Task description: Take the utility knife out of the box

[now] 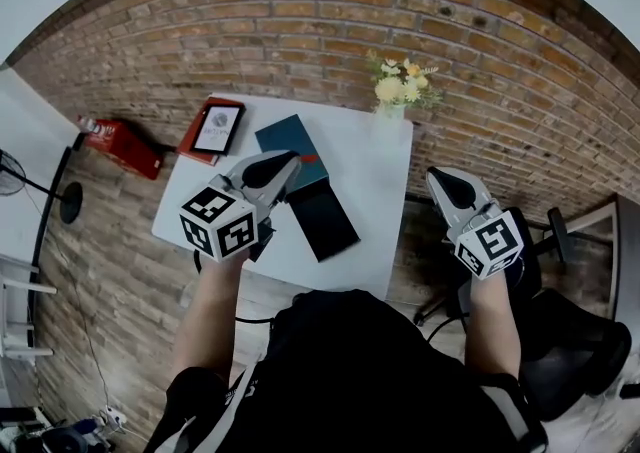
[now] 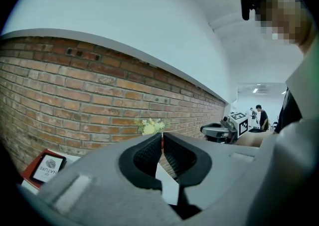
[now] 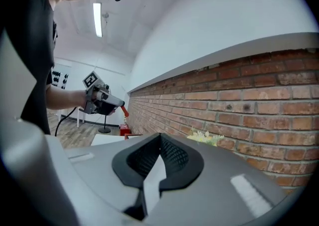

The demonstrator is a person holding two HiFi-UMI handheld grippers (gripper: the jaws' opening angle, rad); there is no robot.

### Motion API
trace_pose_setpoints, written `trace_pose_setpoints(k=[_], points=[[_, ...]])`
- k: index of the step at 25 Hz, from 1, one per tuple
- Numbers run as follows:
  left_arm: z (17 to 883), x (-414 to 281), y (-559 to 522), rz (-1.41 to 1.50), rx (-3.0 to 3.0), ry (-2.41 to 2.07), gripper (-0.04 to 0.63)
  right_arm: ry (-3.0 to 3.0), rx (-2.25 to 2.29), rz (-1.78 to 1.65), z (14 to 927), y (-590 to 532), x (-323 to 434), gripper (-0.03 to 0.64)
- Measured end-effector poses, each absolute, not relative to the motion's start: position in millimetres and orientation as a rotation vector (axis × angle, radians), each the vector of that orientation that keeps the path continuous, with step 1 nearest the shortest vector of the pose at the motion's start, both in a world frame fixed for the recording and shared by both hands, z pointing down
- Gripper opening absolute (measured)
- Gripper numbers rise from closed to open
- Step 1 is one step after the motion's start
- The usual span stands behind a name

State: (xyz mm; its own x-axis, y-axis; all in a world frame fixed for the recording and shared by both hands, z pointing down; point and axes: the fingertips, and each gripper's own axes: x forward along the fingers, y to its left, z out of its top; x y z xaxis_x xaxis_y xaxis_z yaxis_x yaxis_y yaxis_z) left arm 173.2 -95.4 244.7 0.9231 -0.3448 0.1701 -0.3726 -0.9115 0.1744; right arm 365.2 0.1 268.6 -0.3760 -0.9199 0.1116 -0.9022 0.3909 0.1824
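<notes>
The left tongs (image 1: 292,159) were closed narrow on the utility knife (image 3: 124,111) — only its red end showed past the tips. They held it raised above the desk (image 1: 375,206), over the teal box (image 1: 290,139). The knife therefore appeared clear of the box, which lay open, its dark half (image 1: 322,221) just near of it. The right tongs (image 1: 438,177) were fully closed on nothing and sat beyond the desk's right edge — probably parked out of the way. Open room: the bare desk right of the box. Obstacles: flowers (image 1: 403,84) at the far right corner and a red-framed book (image 1: 215,129) at the far left.
</notes>
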Motion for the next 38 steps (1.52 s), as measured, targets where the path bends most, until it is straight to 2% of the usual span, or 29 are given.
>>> trace_pose_setpoints(k=[13, 21, 38], points=[[200, 137, -110, 0.040, 2.911, -0.801, 0.020, -2.528, 1.926, -0.132, 204, 7, 373, 0.000], [234, 128, -114, -0.004, 2.801, -0.847, 0.020, -2.596, 1.879, 0.036, 242, 2, 344, -0.002], [237, 117, -114, 0.063, 2.847, -0.890, 0.020, -2.581, 1.852, 0.030, 246, -15, 335, -0.002]])
